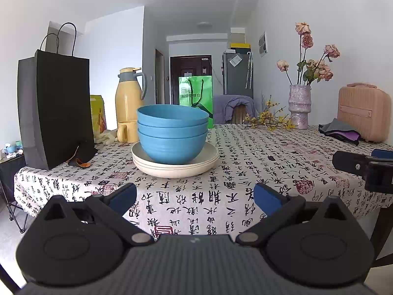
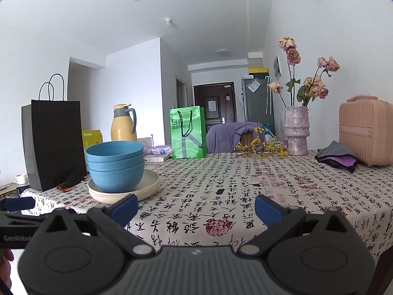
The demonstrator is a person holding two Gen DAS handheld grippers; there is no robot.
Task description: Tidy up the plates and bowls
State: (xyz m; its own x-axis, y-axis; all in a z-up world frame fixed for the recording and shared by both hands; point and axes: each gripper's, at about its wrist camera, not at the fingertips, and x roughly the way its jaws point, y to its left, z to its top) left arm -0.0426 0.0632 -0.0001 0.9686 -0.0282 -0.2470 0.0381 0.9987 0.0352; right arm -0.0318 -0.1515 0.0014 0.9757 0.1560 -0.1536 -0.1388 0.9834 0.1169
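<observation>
Three blue bowls (image 1: 172,132) are nested in a stack on a stack of cream plates (image 1: 211,159), on the table with a calligraphy-print cloth (image 1: 245,172). My left gripper (image 1: 195,199) is open and empty, near the table's front edge, facing the stack. My right gripper (image 2: 196,210) is open and empty, to the right of the stack, where the bowls (image 2: 115,164) and plates (image 2: 149,184) show at the left. The right gripper's tip also shows at the right edge of the left wrist view (image 1: 363,164).
A black paper bag (image 1: 56,110) stands left of the stack, with a yellow thermos (image 1: 129,100) and yellow cup (image 1: 126,131) behind. A green bag (image 2: 188,132), a vase of dried roses (image 2: 296,130), yellow twigs, folded cloth (image 2: 336,157) and a pink case (image 2: 366,130) stand at the back and right.
</observation>
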